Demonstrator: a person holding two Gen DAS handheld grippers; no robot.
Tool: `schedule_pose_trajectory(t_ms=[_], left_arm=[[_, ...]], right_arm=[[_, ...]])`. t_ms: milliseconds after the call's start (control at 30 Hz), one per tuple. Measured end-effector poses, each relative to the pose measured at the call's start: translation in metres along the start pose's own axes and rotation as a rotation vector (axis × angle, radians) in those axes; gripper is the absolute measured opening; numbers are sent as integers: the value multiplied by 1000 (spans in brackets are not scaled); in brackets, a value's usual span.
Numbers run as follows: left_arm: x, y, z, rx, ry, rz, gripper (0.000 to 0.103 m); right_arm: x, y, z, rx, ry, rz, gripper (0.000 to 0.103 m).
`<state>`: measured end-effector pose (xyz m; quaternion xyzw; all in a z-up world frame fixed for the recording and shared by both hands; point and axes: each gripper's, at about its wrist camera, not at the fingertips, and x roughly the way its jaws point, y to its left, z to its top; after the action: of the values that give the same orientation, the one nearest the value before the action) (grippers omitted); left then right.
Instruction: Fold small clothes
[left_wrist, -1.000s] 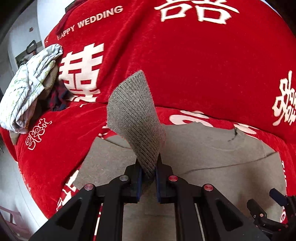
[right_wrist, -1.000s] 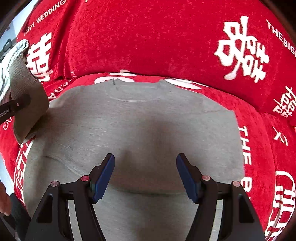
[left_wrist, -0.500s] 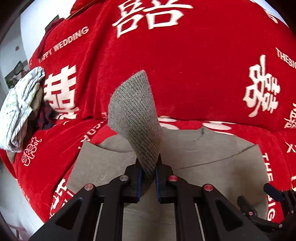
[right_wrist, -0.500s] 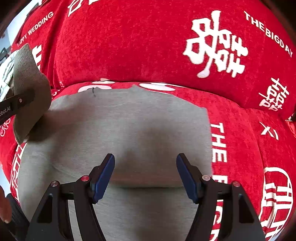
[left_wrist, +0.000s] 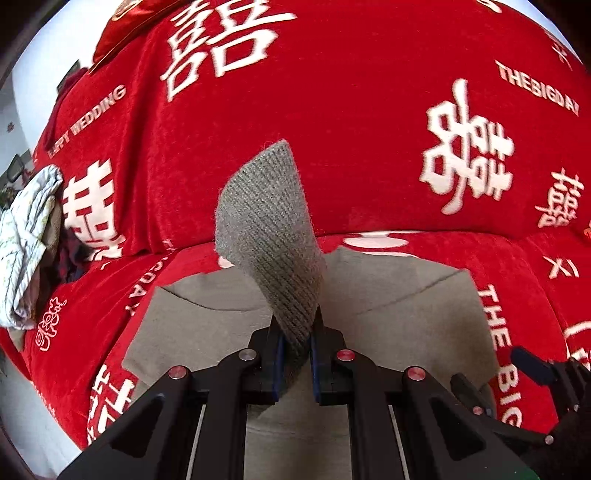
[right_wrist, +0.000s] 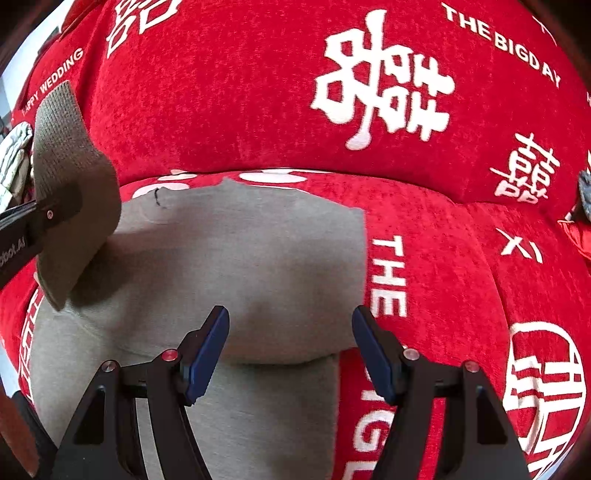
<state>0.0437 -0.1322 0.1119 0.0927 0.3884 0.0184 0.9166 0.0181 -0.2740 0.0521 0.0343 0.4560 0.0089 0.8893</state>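
A grey knit garment (right_wrist: 258, 251) lies spread flat on the seat of a red sofa cover (left_wrist: 332, 110). My left gripper (left_wrist: 295, 332) is shut on the garment's ribbed cuff (left_wrist: 269, 229), which stands up from between the pads above the garment's body (left_wrist: 388, 306). In the right wrist view the same cuff (right_wrist: 62, 147) hangs at the far left, with the left gripper (right_wrist: 44, 218) clamped on it. My right gripper (right_wrist: 290, 343) is open just above the garment near its right edge, with nothing between its fingers. Its tip (left_wrist: 535, 369) shows at the lower right of the left wrist view.
A pile of other clothes (left_wrist: 26, 240), pale patterned cloth on top, lies on the sofa at the far left. The sofa's red backrest (right_wrist: 332, 110) rises behind the garment. A small grey thing (right_wrist: 585, 192) sits at the right edge.
The left gripper has carried the raised cuff to the right over the garment. The right gripper has also shifted right, toward the garment's right edge. Neither gripper's jaws have changed.
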Motion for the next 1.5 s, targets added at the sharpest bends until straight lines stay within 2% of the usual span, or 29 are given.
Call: schedule_pose_trajectory(t_ms=[233, 500, 733, 933, 1067, 1133, 1167, 1200, 1267, 1367, 1500], left_arm=[[13, -29, -12, 47, 44, -13, 13], [20, -57, -20, 105, 58, -31, 13], [38, -75, -28, 122, 101, -58, 13], [51, -83, -38, 132, 142, -106, 13], [59, -80, -42, 107, 186, -186, 14], [64, -77, -44, 85, 223, -233, 42], [66, -73, -44, 64, 237, -261, 77], [63, -68, -45, 36, 217, -260, 91], [55, -62, -45, 12, 148, -254, 91], [53, -58, -46, 35, 182, -335, 91], [44, -32, -49, -6, 181, -447, 91]], right_arm=[[4, -22, -6, 39, 6, -3, 72], [5, -41, -11, 72, -3, -8, 72], [1, -58, -19, 82, -10, -50, 72], [0, -70, -23, 103, -5, -63, 72], [1, -73, -25, 108, -1, -67, 72], [0, -72, -26, 106, 2, -70, 72], [0, -72, -27, 105, 3, -70, 72], [0, -72, -27, 107, 3, -70, 72], [-1, -74, -27, 114, 3, -67, 72], [-2, -73, -28, 116, 2, -62, 72], [-9, -71, -29, 121, -17, -52, 72]])
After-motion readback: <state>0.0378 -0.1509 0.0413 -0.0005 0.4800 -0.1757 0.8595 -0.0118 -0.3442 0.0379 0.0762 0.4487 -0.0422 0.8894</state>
